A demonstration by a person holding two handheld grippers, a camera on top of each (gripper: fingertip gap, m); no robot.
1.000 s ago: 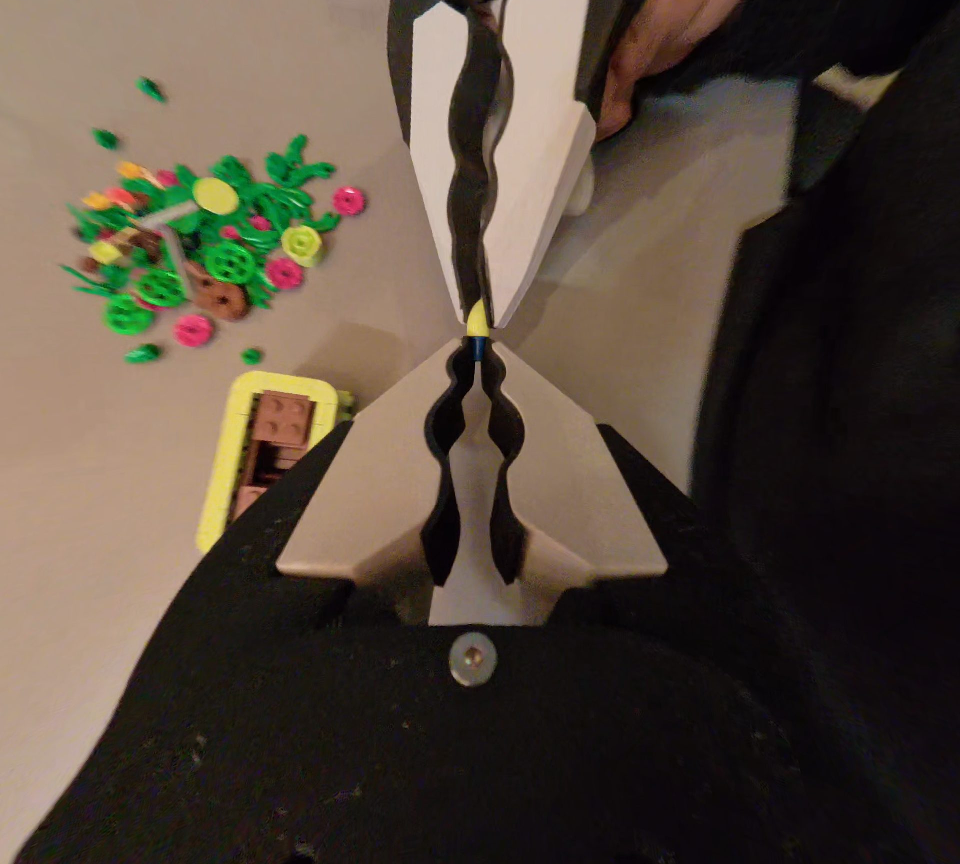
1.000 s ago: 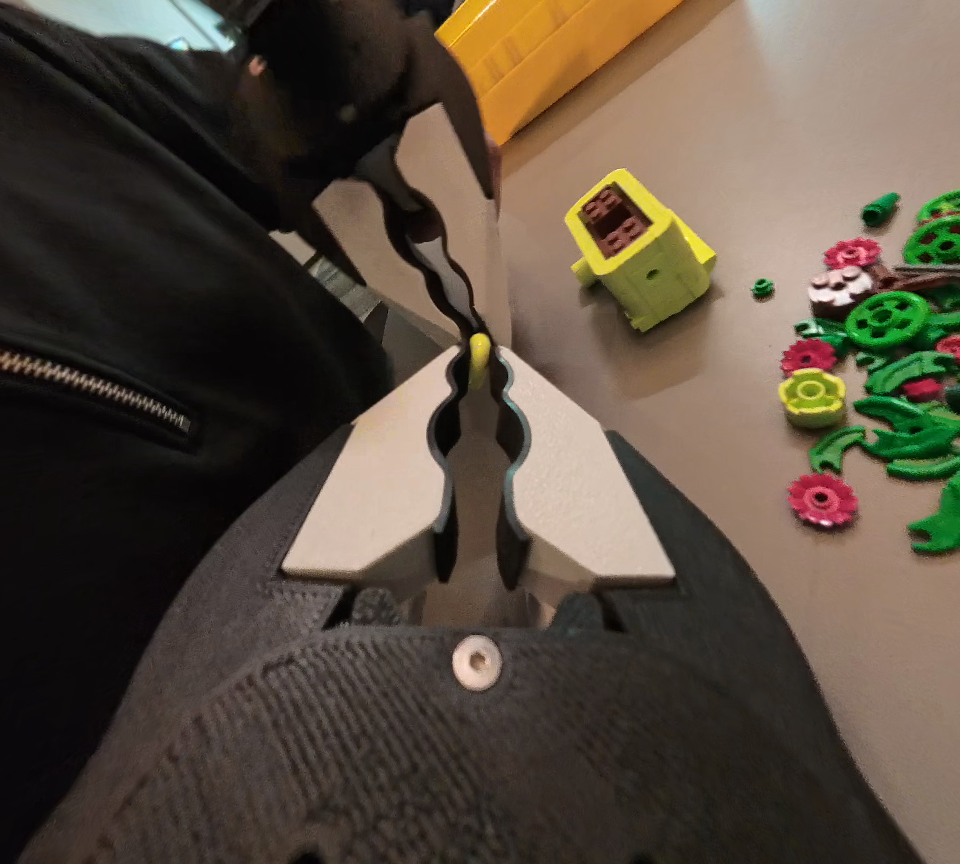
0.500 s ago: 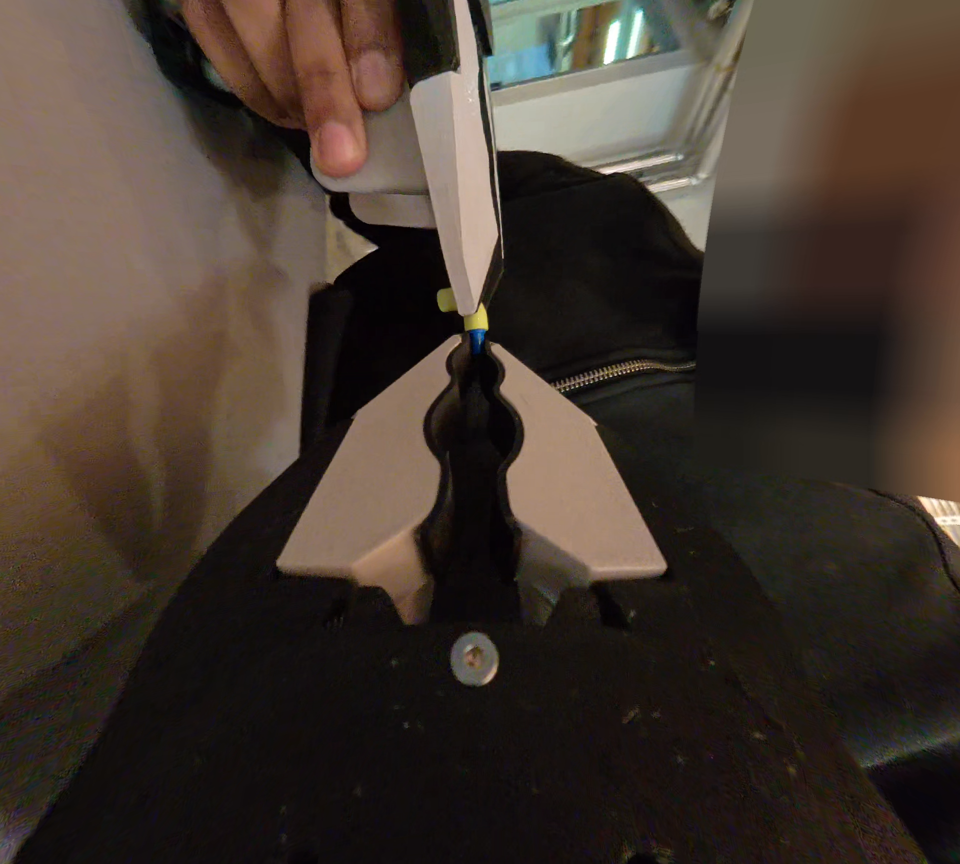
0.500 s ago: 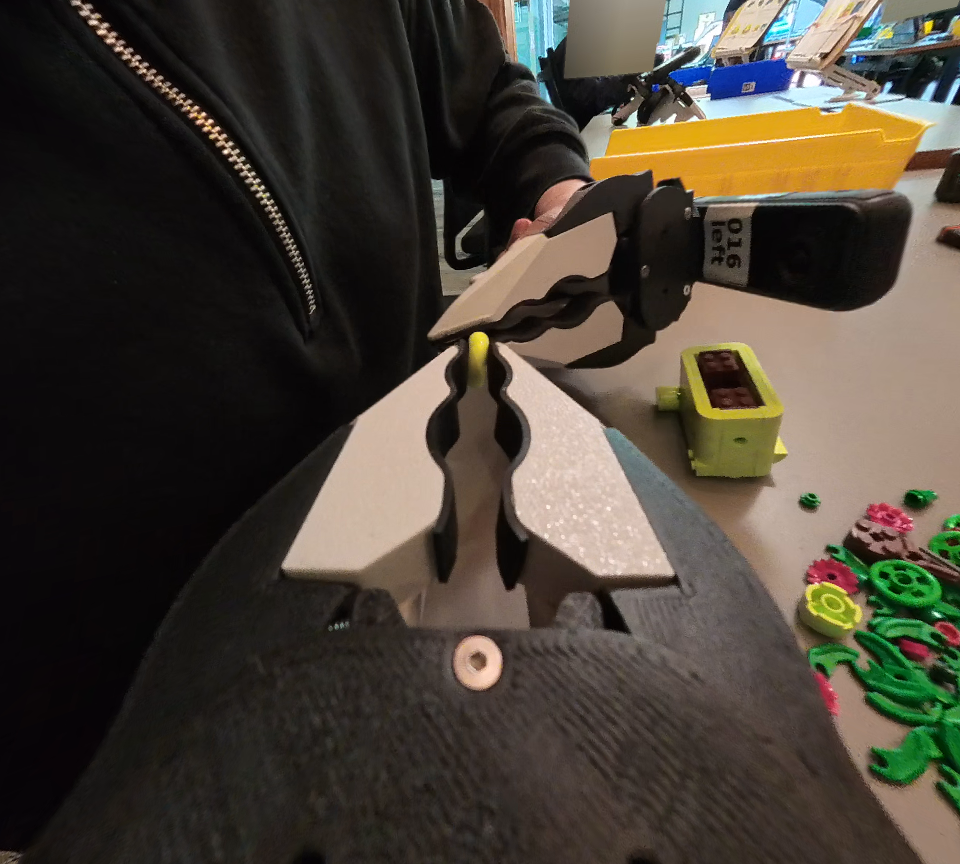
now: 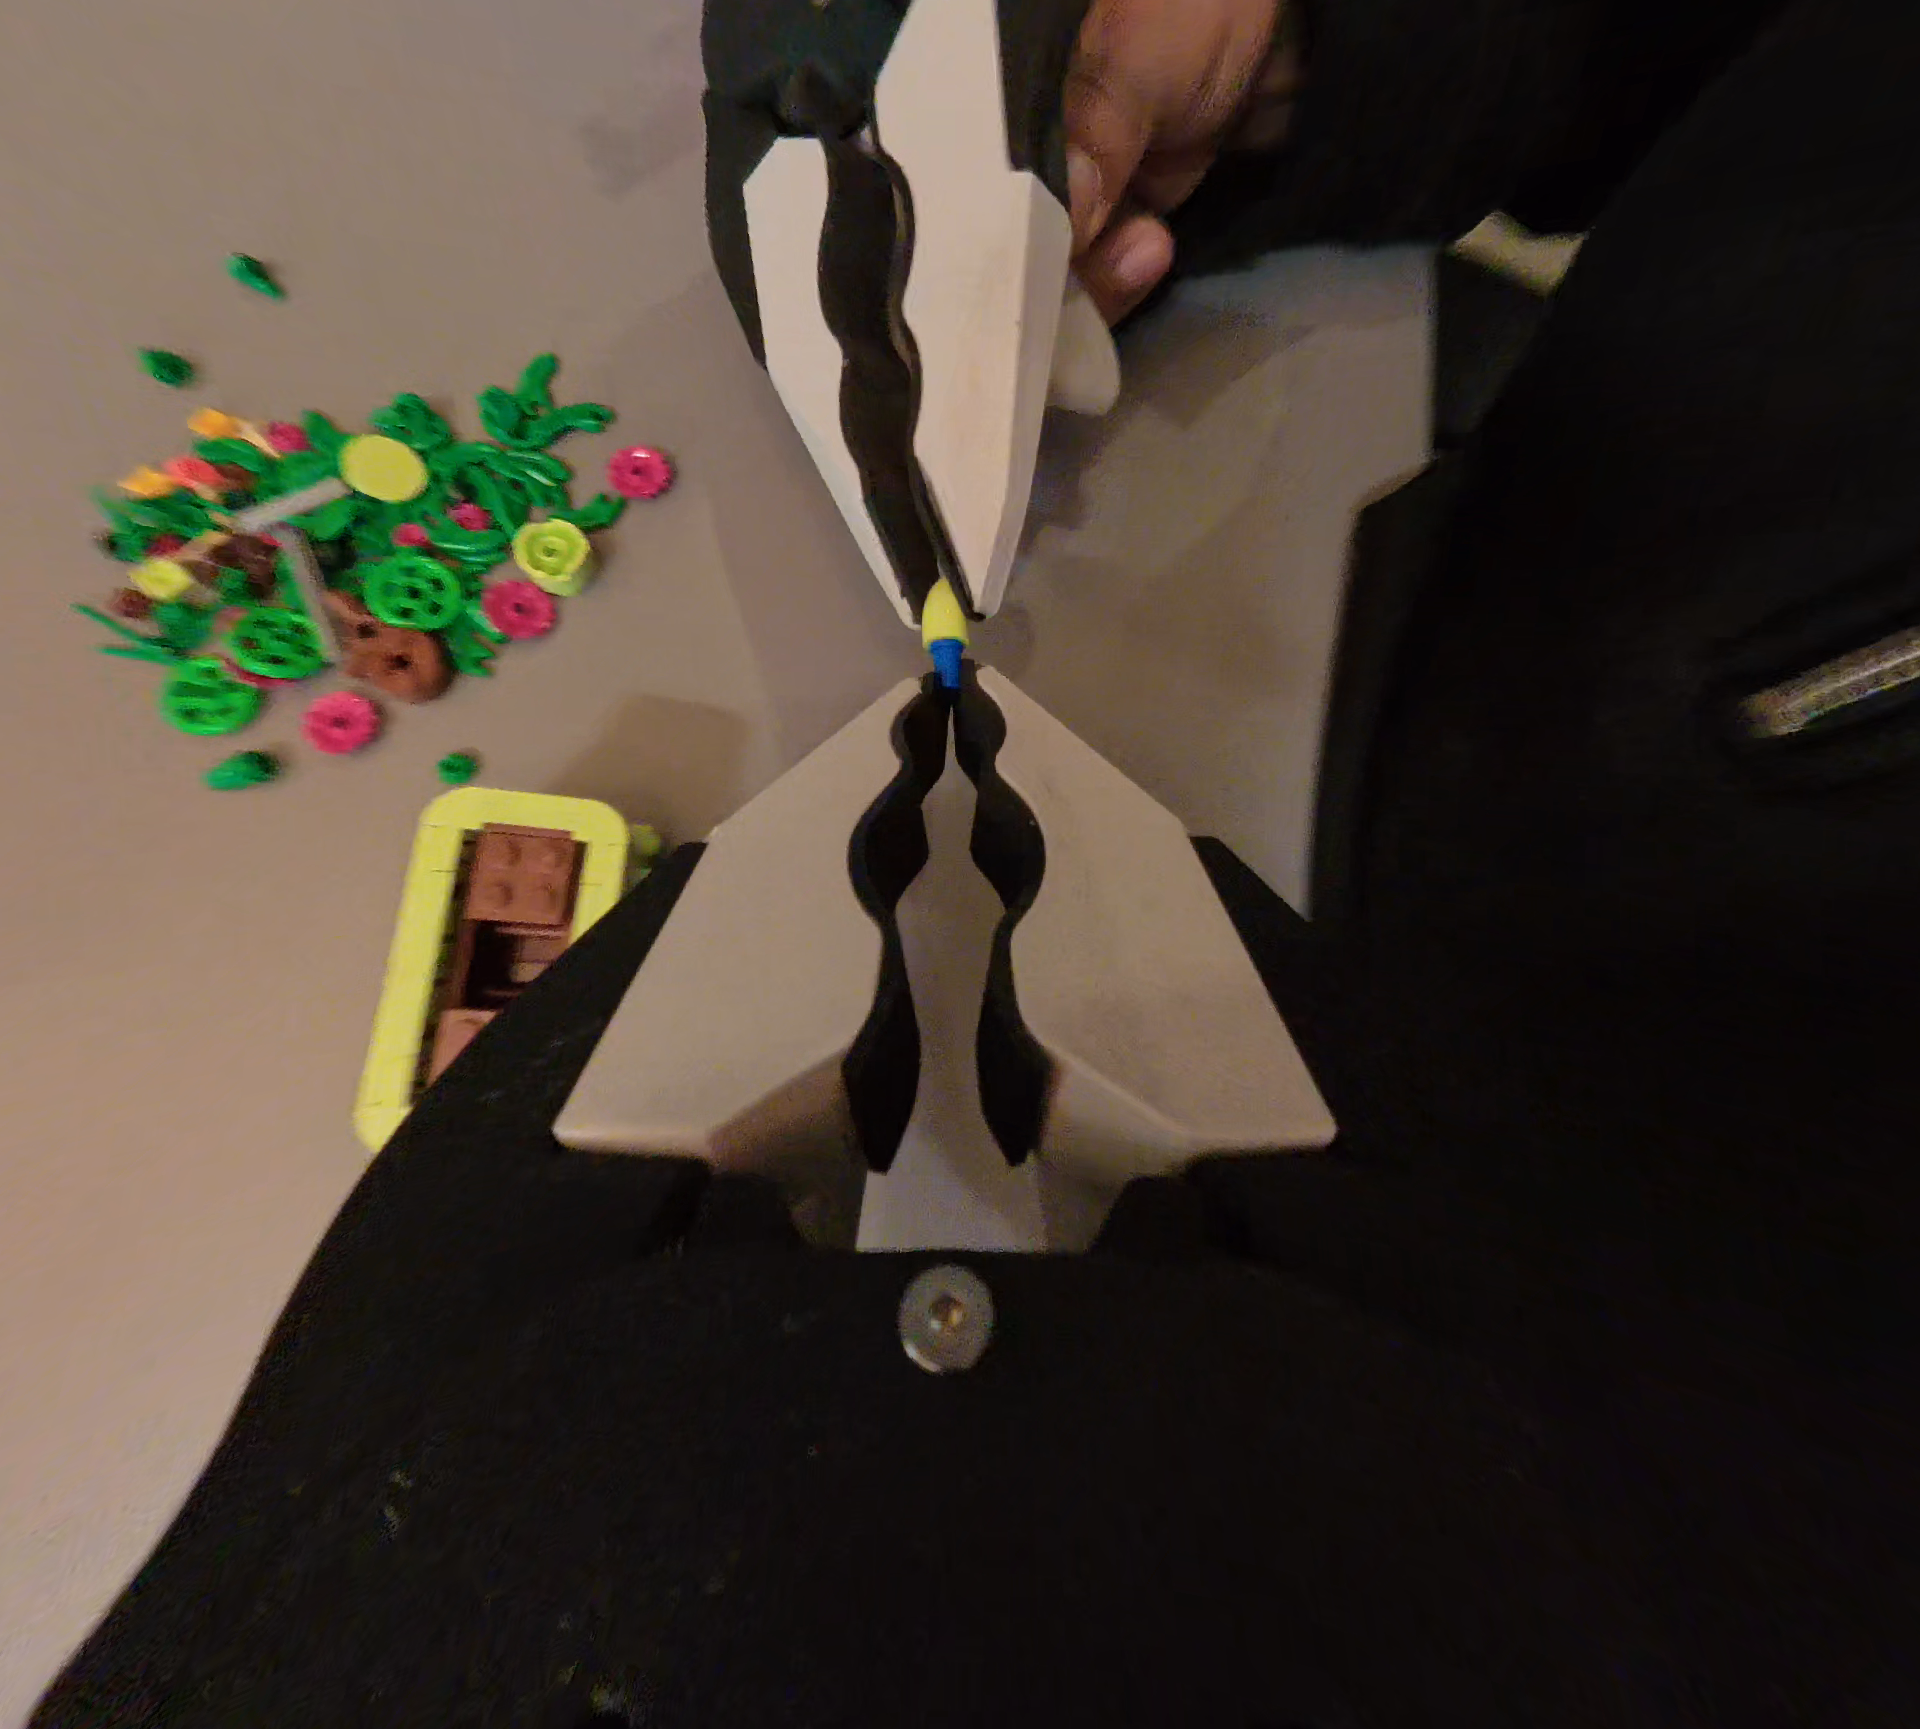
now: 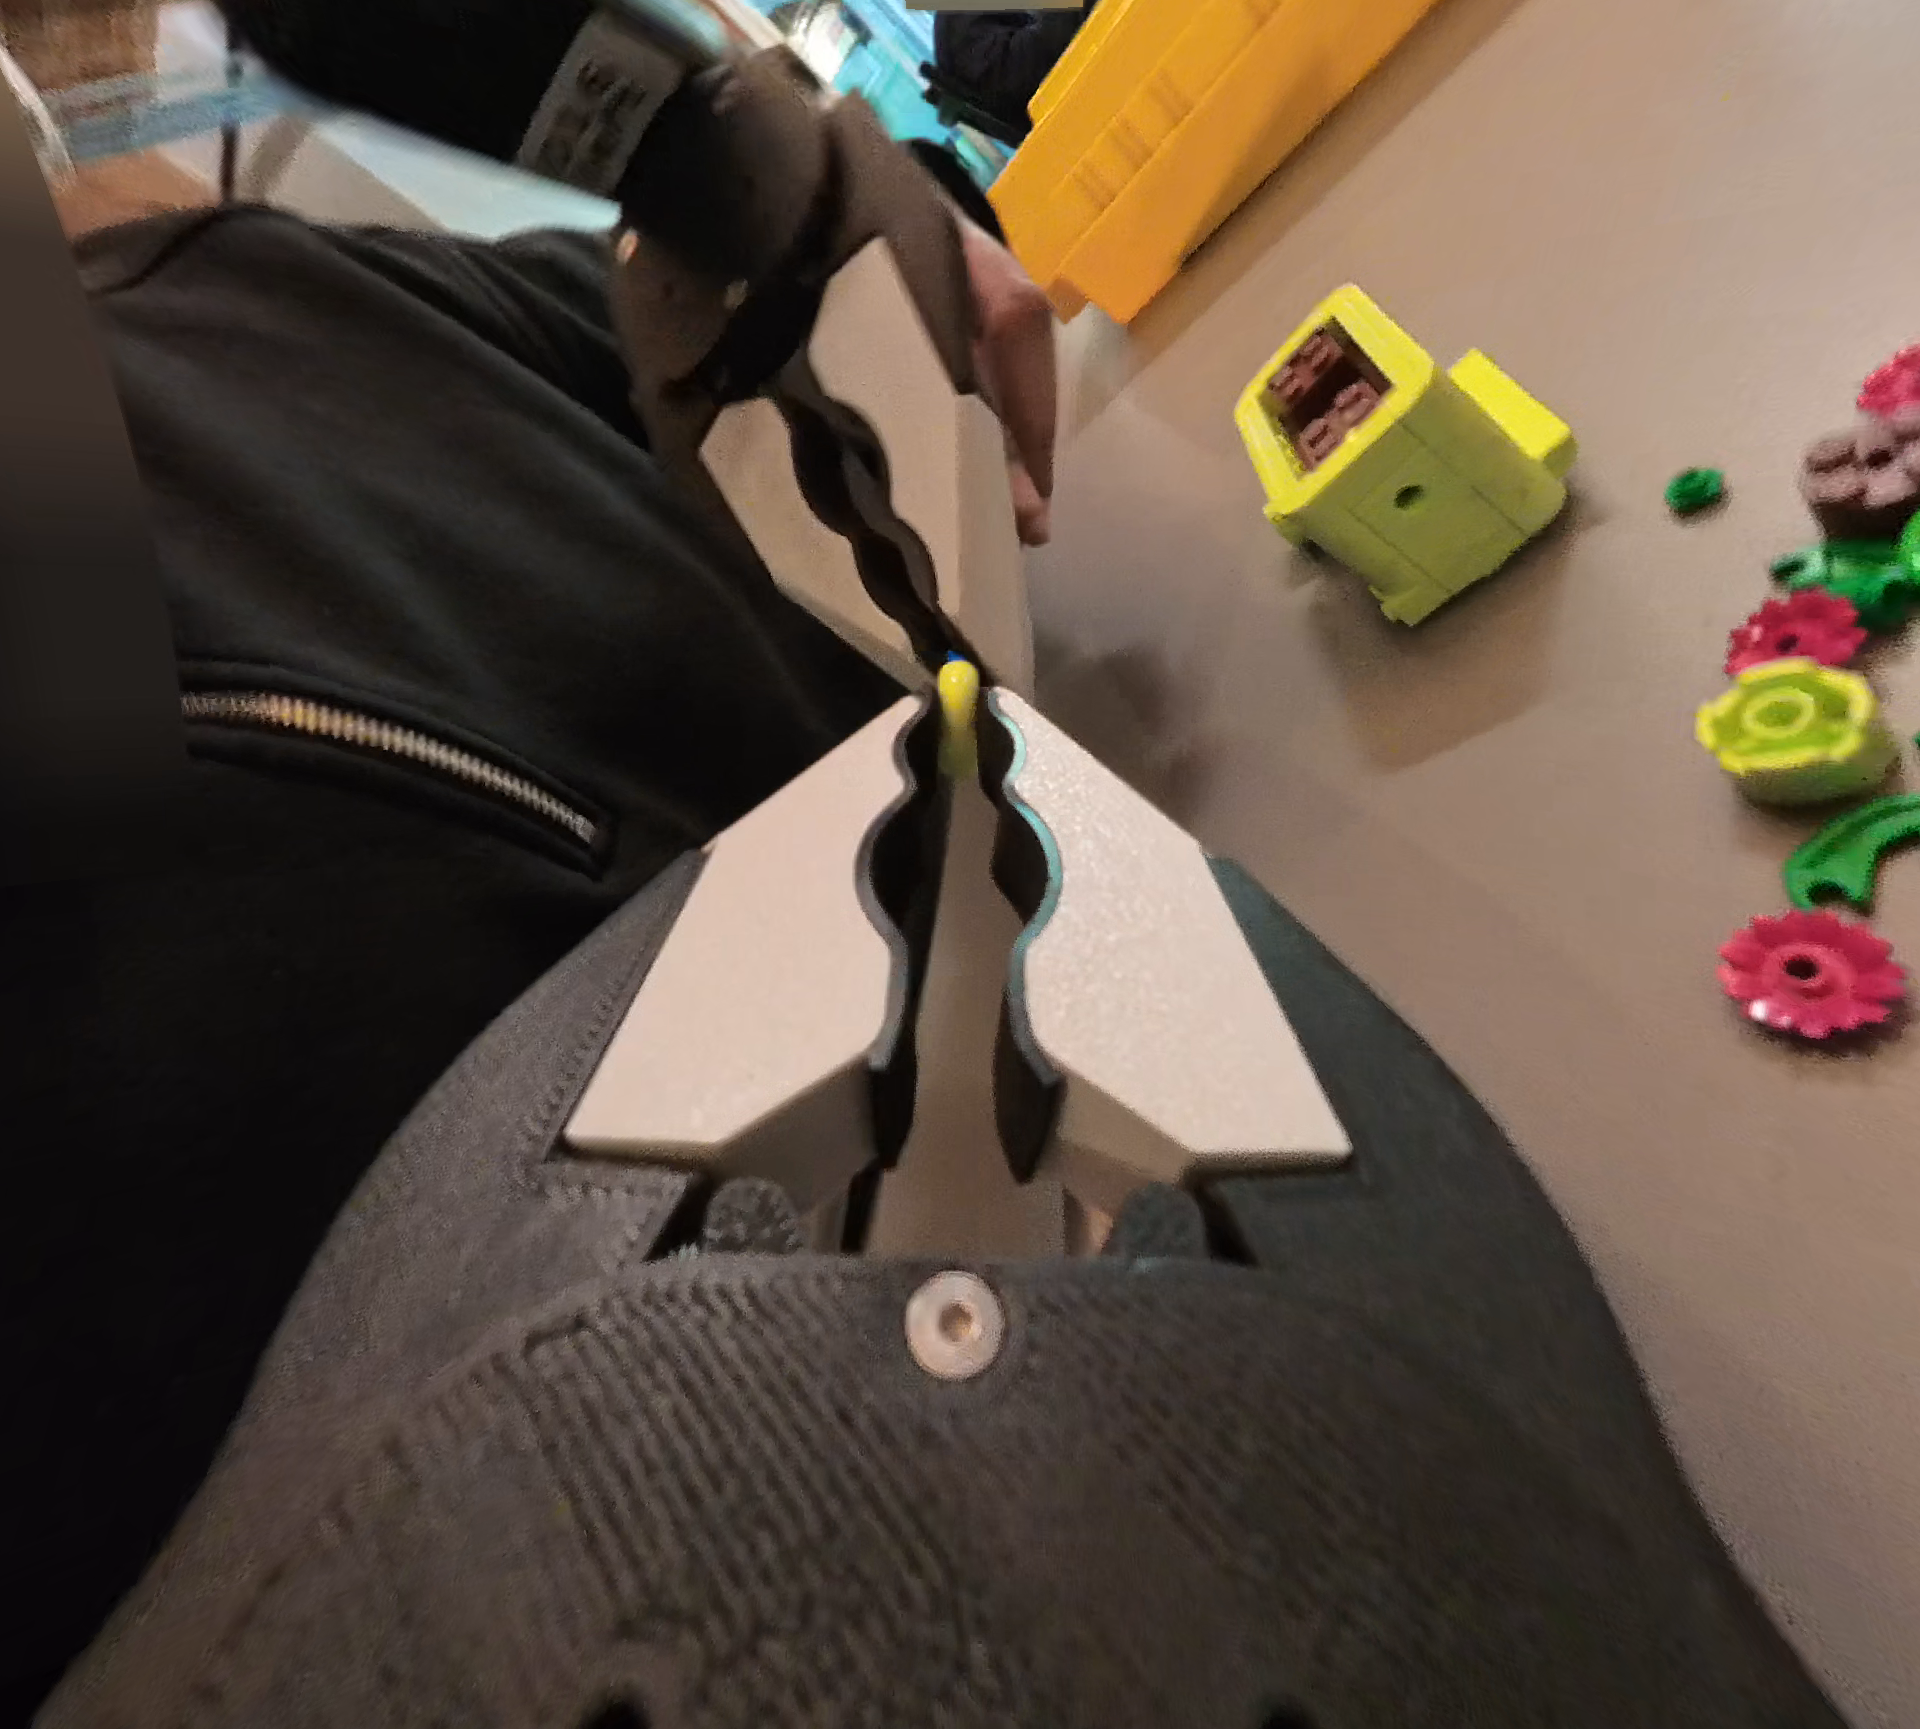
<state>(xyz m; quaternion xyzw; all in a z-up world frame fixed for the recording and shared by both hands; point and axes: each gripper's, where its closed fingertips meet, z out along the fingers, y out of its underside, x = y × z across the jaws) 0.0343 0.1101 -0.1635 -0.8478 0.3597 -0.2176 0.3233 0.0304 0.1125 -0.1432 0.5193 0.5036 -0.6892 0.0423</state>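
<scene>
**Two grippers meet tip to tip**

Left wrist view: the left gripper (image 5: 943,692) pinches a blue pin (image 5: 944,667), joined to the yellow cap (image 5: 943,617) above the desk (image 5: 312,69), right of the green box (image 5: 488,941).

Right wrist view: the right gripper (image 6: 956,723) pinches the cap (image 6: 956,713). Staying coaxial, with steady grips, would serve best.

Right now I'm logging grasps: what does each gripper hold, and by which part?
Left gripper pinches the blue end of a tiny piece at its fingertips; right gripper pinches its yellow end.
</scene>
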